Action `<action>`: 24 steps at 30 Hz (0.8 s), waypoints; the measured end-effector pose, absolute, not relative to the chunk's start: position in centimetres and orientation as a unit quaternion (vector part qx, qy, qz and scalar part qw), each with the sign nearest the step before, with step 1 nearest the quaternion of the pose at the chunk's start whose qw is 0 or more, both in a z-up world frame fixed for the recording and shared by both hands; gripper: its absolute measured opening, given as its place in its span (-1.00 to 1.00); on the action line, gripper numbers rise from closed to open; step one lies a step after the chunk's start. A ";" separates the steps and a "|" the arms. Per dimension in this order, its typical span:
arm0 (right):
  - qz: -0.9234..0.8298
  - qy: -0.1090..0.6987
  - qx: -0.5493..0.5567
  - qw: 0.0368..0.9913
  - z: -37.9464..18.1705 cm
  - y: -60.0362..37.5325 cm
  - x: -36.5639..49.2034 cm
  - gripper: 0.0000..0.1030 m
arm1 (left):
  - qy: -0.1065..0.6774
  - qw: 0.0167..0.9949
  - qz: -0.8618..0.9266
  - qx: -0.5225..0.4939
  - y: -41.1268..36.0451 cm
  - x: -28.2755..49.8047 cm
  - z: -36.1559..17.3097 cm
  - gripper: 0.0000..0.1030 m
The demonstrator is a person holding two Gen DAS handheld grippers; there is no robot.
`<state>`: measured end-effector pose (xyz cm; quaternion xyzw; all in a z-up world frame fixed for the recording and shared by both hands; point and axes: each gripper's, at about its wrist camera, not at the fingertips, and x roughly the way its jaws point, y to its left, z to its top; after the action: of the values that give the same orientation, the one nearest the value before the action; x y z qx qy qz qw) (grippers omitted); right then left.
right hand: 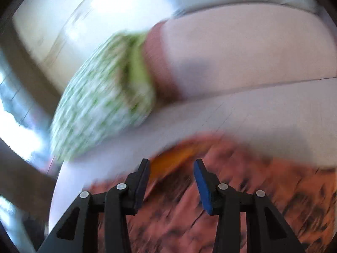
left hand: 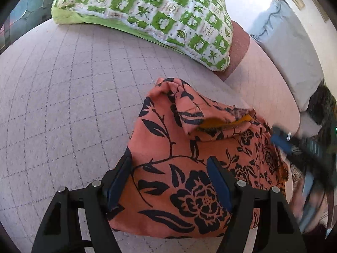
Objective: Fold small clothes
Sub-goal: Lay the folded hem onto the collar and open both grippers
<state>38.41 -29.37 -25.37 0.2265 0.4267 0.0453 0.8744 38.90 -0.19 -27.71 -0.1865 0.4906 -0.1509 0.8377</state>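
Bed cover [left hand: 63, 97]: pale pink, quilted in a stitched grid, spread under everything else.
Pillow [left hand: 147, 14]: green-and-white leaf print, lying at the far side of the bed cover, well apart from the garment; smeared by blur in the right wrist view [right hand: 101, 97].
Left gripper [left hand: 168, 164]: jaws spread wide, blue pads facing inward, straddling the near part of the garment; left finger at the cloth's left edge, right finger standing on the print; whether the pads actually pinch cloth cannot be told.
Garment [left hand: 185, 168]: salmon-orange cloth with black flower and vine print, bunched and partly folded on the bed cover right of centre; long axis running from the near edge away and slightly rightward; mustard-yellow neck trim [left hand: 227, 123] at the far-right end, a loose flap pointing away toward the pillow.
Right gripper [left hand: 282, 143]: blurred at the garment's right edge in the left wrist view; from its own camera [right hand: 171, 168] jaws apart, nothing seen between the pads, hanging over the blurred orange cloth [right hand: 231, 189] close to the yellow trim [right hand: 172, 160].
Grey cushion [left hand: 290, 48]: along the far right, beyond the bed.
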 end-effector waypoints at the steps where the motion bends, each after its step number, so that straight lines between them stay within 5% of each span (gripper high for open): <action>1: 0.079 0.446 0.214 0.866 -26.0 -27.6 38.0 -0.09 | 0.491 0.838 -0.146 -0.190 -0.1 38.8 -27.7 0.45; 6: 0.130 0.533 0.170 0.819 -30.5 -19.9 42.5 -0.09 | 0.485 0.843 -0.111 -0.206 1.4 38.7 -27.7 0.45; 12: 0.050 0.440 0.235 0.865 -29.7 -21.6 49.1 -0.09 | 0.515 0.826 -0.100 -0.205 2.2 39.6 -29.1 0.45; 15: 0.017 0.355 0.276 0.893 -27.2 -25.5 47.4 -0.05 | 0.508 0.833 -0.107 -0.194 1.5 39.7 -28.4 0.45; 24: 0.006 0.481 0.219 0.849 -29.2 -33.2 34.0 -0.02 | 0.490 0.852 -0.102 -0.154 0.3 38.7 -26.9 0.45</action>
<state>33.99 -33.22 -29.21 0.2186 0.4813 0.0065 0.8488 38.74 0.34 -26.91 -0.1543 0.4898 -0.1021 0.8520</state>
